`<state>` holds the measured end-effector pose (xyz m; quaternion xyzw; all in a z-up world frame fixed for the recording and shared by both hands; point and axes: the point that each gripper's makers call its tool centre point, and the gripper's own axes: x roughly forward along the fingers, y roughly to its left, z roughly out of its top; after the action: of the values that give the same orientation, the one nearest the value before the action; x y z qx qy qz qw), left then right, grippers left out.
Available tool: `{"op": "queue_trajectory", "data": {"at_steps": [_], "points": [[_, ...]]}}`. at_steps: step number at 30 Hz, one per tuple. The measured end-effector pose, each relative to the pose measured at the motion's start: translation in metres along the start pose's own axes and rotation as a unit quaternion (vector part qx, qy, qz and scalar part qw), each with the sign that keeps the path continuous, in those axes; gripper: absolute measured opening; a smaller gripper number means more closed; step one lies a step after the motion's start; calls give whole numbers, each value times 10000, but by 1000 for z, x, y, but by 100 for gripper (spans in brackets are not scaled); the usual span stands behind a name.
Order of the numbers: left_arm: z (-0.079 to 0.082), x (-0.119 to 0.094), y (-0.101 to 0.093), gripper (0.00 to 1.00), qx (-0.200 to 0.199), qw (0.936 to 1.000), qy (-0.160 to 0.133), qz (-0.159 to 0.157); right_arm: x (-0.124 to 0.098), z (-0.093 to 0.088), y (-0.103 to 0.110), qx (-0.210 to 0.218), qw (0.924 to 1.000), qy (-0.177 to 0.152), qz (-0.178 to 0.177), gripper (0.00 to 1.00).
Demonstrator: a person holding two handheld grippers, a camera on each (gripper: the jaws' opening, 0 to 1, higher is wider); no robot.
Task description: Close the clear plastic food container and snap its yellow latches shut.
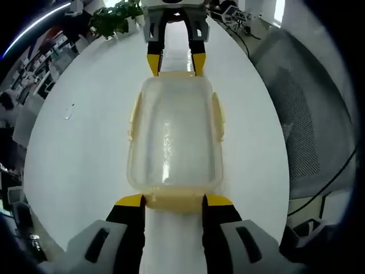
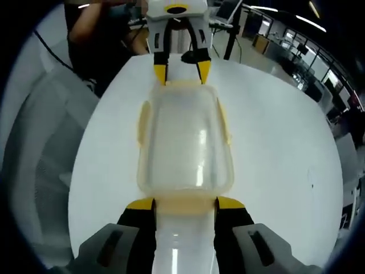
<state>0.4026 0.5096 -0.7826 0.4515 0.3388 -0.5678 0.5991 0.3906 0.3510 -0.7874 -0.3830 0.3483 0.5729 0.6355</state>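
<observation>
We see the clear container (image 1: 174, 137) with its lid on, lying on the white table (image 1: 85, 148), with one gripper at each short end. The left gripper (image 1: 174, 201) has its jaws spread, yellow tips touching the near-end yellow latch (image 1: 174, 201). The right gripper (image 2: 185, 204) is likewise spread, tips at the opposite end latch (image 2: 185, 204); side latches (image 2: 142, 123) stand splayed outward

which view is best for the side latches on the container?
Left gripper view, marginally: both long-side yellow latches on the container show, flared outward, with the left hand-held gripper at the near end latch. The right gripper view shows the same latches, equally flared, from the opposite end.
</observation>
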Motion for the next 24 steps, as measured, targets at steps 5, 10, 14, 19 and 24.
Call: {"op": "queue_trajectory", "data": {"at_steps": [5,10,14,19,24], "points": [[12,-9,1,38,-49,9999,-59,84,-14,-2,1,15,10000,-42,-52,38],[23,-15,1,38,-5,9997,-127,201,-26,-4,1,-5,9999,-69,-113,38],[30,-18,1,38,20,9996,-146,222,-33,-6,2,-10,9999,-69,-141,38],[40,-18,0,38,27,9996,-173,211,-43,-11,5,-18,9998,-30,-183,38],[53,-13,-2,37,1,9996,-274,120,-51,-24,8,16,9998,-34,-193,38]]}}
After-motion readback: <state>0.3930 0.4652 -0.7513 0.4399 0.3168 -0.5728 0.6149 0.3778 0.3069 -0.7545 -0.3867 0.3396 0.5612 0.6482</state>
